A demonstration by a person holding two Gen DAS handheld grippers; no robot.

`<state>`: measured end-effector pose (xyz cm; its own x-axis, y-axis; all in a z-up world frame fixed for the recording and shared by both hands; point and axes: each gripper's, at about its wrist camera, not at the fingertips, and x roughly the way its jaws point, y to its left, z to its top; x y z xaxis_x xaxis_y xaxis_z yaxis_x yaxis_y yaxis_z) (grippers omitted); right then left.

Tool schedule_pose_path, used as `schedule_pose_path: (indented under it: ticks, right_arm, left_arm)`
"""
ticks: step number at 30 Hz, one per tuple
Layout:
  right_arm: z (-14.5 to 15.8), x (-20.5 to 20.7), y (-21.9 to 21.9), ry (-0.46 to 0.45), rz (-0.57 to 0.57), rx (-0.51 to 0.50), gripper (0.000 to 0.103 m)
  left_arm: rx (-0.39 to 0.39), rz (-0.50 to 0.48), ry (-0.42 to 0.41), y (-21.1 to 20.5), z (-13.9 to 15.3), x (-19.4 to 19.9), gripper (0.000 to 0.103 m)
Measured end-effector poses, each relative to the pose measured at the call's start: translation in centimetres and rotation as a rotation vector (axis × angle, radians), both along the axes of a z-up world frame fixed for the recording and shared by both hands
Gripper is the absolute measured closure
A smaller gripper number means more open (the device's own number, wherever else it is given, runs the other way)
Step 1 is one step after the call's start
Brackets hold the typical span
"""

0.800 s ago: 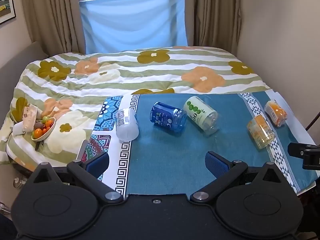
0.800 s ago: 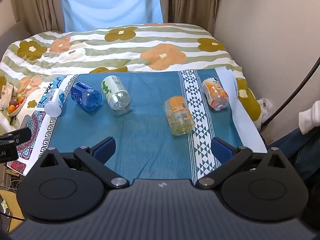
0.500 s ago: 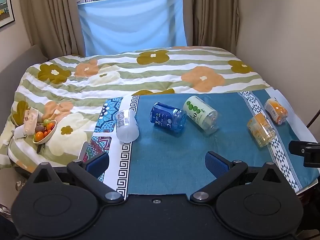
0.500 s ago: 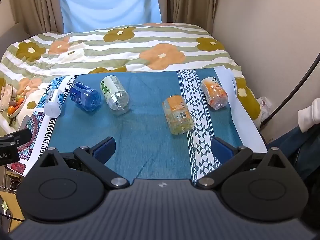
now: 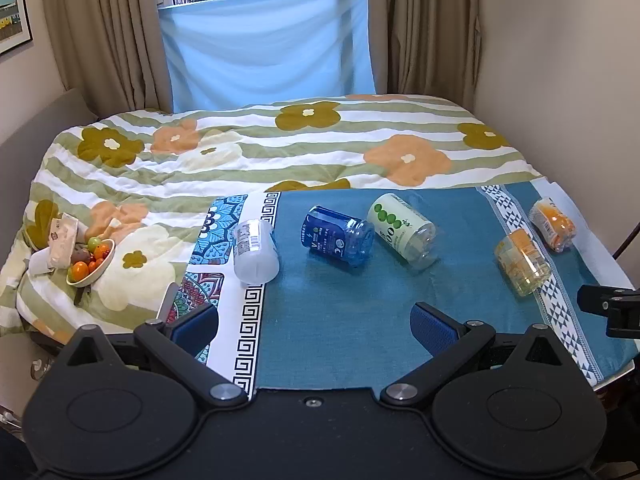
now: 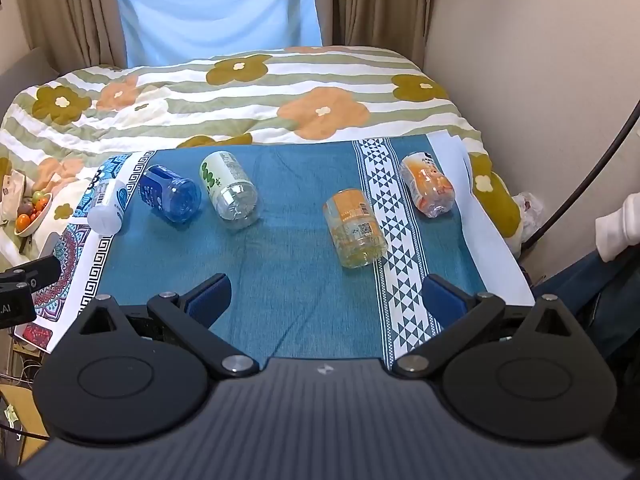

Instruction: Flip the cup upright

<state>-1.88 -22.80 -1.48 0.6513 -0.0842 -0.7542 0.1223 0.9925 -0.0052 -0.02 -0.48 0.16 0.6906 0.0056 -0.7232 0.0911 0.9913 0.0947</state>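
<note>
Several plastic cups lie on their sides on a blue cloth (image 5: 340, 312) (image 6: 288, 264) over a table: a white cup (image 5: 256, 250) (image 6: 107, 206), a blue cup (image 5: 338, 236) (image 6: 170, 194), a green-dotted cup (image 5: 404, 230) (image 6: 230, 188), a yellow-orange cup (image 5: 522, 266) (image 6: 354, 228) and an orange cup (image 5: 554, 224) (image 6: 428, 184). My left gripper (image 5: 314, 326) is open and empty, near the cloth's front edge, short of the white and blue cups. My right gripper (image 6: 326, 298) is open and empty, short of the yellow-orange cup.
A flowered quilt (image 5: 280, 148) covers the bed behind the cloth. A bowl of fruit (image 5: 90, 266) and a wrapped packet (image 5: 62, 236) lie at the left. A wall (image 6: 540, 60) stands close on the right. A patterned mat (image 5: 200, 280) lies under the cloth's left side.
Both grippers have drawn slightly back and up; the cups look a little farther away. No cup has moved.
</note>
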Motion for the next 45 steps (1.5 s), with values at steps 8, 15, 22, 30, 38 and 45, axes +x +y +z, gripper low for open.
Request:
schedule_pose_path:
  ticks: [8,15,22,30,38,45]
  right_arm:
    - [0.0,-0.1,0.0,0.0,-0.001,0.001,0.0]
    - [0.1,-0.2,0.0,-0.001,0.003,0.0,0.0]
    - [0.5,-0.3,0.4,0.002,0.011,-0.001,0.0]
    - [0.1,-0.2,-0.1,0.002,0.02,0.002,0.0]
    - [0.3,-0.3,0.1,0.002,0.025,0.004,0.0]
    - [0.3,-0.3,0.1,0.001,0.024,0.003,0.0]
  left_arm:
    - [0.0,-0.004,-0.005,-0.3,0.0,-0.3,0.0]
    - [0.005,-0.001,-0.002,-0.7,0.2,-0.2,0.0]
    - [0.004,0.0,-0.003,-0.4,0.0,-0.3,0.0]
    - [0.005,0.01,-0.004,-0.5,0.3,-0.5,0.0]
    - [0.002,0.015,0.002,0.2,0.3,-0.5,0.0]
    - [0.003,0.016,0.004,0.5,0.4,-0.6,0.0]
